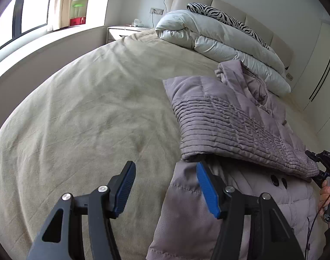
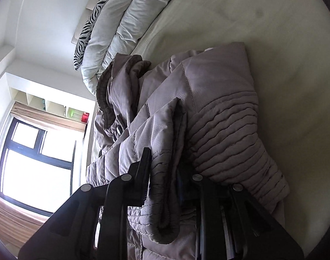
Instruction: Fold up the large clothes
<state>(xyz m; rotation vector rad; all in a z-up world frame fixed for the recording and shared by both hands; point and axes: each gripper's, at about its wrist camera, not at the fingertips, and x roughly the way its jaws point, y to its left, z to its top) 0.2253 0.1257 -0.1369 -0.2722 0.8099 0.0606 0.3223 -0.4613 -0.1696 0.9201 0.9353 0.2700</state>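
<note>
A mauve-grey quilted puffer jacket (image 1: 225, 117) lies partly folded on the right side of the bed, one ribbed panel laid over its body. My left gripper (image 1: 165, 186) is open and empty, hovering over the jacket's left edge, with its right finger (image 1: 206, 186) above the fabric. My right gripper (image 2: 165, 169) is shut on a folded sleeve cuff of the jacket (image 2: 165, 173), with the rest of the jacket (image 2: 219, 108) spreading beyond it. The right gripper also shows at the right edge of the left wrist view (image 1: 323, 162).
The bed has a beige cover (image 1: 89, 112). A rolled white duvet (image 1: 219, 41) and a zebra-print pillow (image 1: 225, 17) lie at the headboard. A nightstand (image 1: 126, 31) and a window (image 1: 24, 15) are at the far left. Wardrobe doors (image 1: 321, 75) stand on the right.
</note>
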